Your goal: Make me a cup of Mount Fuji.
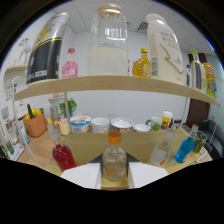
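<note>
One bottle (114,161) between tongs (114,176)

A clear glass bottle with an orange cap (114,160) shows between white fingers (82,176), flanked by a red-filled bottle (63,156) and a blue-filled bottle (184,149) on the pale wooden desk (90,142).

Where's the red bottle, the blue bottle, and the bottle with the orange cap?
Red bottle (63,156), gripper view, its belly.
Blue bottle (184,149), gripper view, its body.
Orange-capped bottle (114,163), gripper view, its clear middle, between the fingers.

An office-like drinks corner: wooden shelf (115,82) of bottles and jars, tubs along a counter (90,142), white walls.
</note>
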### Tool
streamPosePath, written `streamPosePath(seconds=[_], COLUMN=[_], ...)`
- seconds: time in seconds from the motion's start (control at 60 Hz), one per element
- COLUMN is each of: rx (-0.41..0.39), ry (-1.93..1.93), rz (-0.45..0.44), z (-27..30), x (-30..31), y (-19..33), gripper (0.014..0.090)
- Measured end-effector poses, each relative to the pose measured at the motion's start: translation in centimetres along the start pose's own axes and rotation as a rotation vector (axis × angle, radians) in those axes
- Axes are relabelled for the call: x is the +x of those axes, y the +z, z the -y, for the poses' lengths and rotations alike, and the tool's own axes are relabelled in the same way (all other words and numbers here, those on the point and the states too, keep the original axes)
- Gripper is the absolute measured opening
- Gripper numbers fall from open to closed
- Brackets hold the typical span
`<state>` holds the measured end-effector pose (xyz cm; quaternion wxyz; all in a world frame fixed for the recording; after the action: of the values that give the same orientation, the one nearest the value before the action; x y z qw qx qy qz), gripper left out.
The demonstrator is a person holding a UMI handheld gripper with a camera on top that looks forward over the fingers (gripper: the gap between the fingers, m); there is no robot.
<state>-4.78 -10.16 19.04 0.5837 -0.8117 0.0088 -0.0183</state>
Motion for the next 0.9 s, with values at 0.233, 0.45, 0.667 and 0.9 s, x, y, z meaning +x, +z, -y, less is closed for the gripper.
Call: streamPosePath(seconds=[0.233, 0.45, 0.667, 0.9], rx=[0.048, 0.049, -0.029, -0.035], ry=[0.017, 0.108, 0.317, 0.92], rz=[0.042, 0.107, 0.127, 0.182], z=[1.8, -1.6, -8.2, -9.6], x=[-1.1, -2.4, -2.6, -0.7], y=[-4.3, -8.9, -10.1, -9.0], gripper=[0.0351, 0.035, 0.0349, 0.0349])
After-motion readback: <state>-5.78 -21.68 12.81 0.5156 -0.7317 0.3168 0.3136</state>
